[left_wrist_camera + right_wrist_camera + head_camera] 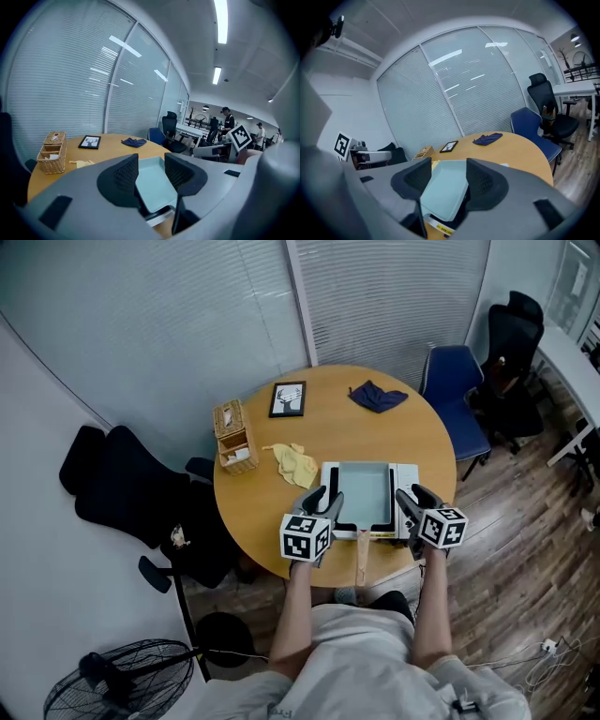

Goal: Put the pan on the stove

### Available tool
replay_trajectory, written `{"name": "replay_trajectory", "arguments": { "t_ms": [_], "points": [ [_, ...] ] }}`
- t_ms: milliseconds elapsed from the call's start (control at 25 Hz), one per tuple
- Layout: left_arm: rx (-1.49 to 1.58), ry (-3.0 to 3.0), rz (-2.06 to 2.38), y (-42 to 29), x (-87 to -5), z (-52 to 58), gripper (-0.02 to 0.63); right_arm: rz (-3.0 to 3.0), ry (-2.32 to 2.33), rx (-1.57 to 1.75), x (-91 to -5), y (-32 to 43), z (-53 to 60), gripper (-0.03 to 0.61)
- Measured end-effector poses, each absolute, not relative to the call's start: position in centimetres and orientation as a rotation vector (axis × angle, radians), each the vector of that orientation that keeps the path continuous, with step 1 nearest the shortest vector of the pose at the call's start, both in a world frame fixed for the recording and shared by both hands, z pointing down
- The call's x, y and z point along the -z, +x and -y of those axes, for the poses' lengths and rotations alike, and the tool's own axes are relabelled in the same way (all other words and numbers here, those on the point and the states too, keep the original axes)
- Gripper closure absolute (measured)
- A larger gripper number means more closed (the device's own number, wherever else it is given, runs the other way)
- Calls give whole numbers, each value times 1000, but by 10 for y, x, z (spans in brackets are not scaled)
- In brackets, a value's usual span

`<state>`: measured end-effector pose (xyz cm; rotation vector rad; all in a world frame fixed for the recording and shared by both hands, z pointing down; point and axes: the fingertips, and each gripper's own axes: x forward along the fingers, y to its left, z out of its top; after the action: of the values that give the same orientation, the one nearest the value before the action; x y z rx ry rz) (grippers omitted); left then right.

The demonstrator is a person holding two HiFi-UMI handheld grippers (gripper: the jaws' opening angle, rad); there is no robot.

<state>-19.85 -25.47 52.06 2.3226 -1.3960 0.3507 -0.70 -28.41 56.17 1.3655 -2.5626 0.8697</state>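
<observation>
A rectangular pan [364, 491] with a pale teal inside sits on a white stove [407, 476] at the near side of the round wooden table [328, 432]. Its wooden handle [361, 561] points toward me over the table edge. My left gripper [326, 502] is at the pan's left edge and my right gripper [411, 504] is at the stove's right edge. Both stand open. In the left gripper view the pan [157, 183] shows between the spread jaws of the left gripper [151, 165], pads not pressing. The right gripper [449, 169] frames the pan [443, 190] the same way.
On the table's far half lie a wicker tissue box [234, 435], a yellow cloth [293, 463], a framed picture [288, 398] and a dark blue cloth [378, 395]. A blue chair [455, 390] stands at the right, a black chair [122, 488] at the left, a fan [103, 681] on the floor.
</observation>
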Motion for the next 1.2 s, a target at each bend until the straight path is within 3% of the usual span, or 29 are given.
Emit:
{"name": "replay_trajectory", "arguments": {
  "t_ms": [120,320,360,480,1200],
  "points": [
    [-316,2274,1402,-211,-539,244,433,2551,1438,-903,-565,4,279,387],
    [-270,2236,1459,-222,-545,239,557,2539,1446,-875,-564,-2,273,477],
    [-257,2234,1466,-224,-543,240,570,2547,1445,-880,-563,-5,273,515],
    [-223,2223,1492,-228,-537,243,584,2569,1400,-886,-563,-18,269,546],
    [-194,2240,1436,-223,-542,233,584,2586,1326,-885,-566,-29,254,555]
  ]
}}
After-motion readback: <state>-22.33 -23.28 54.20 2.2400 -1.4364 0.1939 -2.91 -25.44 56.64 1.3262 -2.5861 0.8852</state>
